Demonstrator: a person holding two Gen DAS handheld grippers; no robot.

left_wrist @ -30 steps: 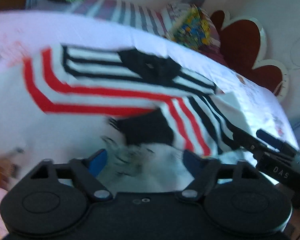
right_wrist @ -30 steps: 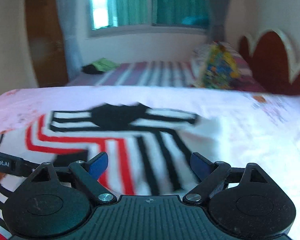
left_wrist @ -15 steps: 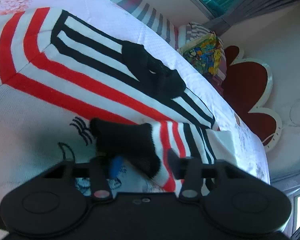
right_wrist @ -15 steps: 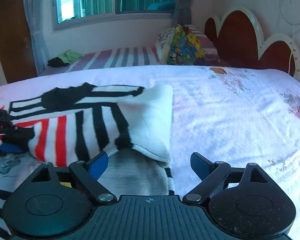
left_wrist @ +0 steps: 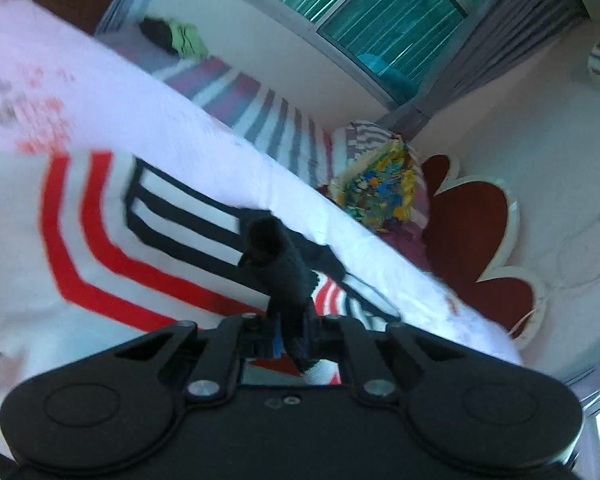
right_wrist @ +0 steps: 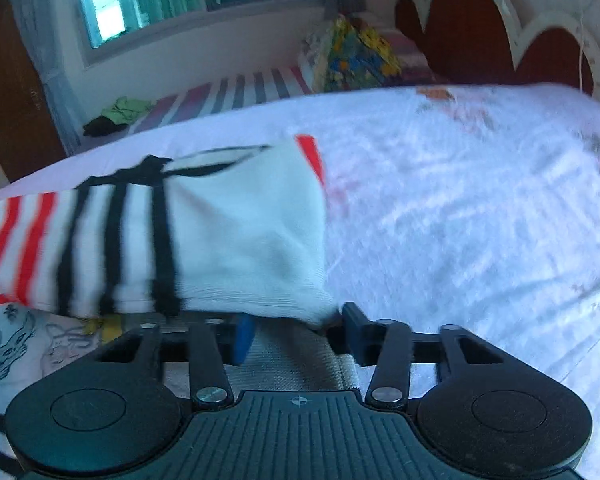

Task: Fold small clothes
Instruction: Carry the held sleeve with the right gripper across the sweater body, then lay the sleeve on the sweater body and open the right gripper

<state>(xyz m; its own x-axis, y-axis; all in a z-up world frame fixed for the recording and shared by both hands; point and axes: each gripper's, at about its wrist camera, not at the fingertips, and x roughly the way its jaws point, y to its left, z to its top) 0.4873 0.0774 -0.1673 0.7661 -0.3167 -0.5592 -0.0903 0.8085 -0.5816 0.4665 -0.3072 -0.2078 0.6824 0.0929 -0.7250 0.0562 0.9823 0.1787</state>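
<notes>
Left wrist view: the left gripper (left_wrist: 290, 334) has its jaws clenched on the black cuff (left_wrist: 280, 256) of the striped sweater (left_wrist: 100, 264), where half a second ago they were only narrowing around it. The cuff now stands up from the jaws toward 12 o'clock, lifted off the garment instead of lying flat. The sweater's red and black bands spread across the bed (left_wrist: 60, 92) from 9 to 12 o'clock. The colourful pillow (left_wrist: 380, 184) and the red headboard (left_wrist: 472, 240) sit at 2 o'clock. The picture is blurred.

Right wrist view: the right gripper (right_wrist: 296, 334) has drawn its jaws much closer than before; they are pinching the grey-white hem fabric (right_wrist: 292, 364) of the sweater. The folded white sleeve (right_wrist: 240, 240) with black bands lies just ahead at 11 o'clock, nearer the jaws than half a second ago. The floral bedsheet (right_wrist: 480, 220) fills 1 to 4 o'clock.
</notes>
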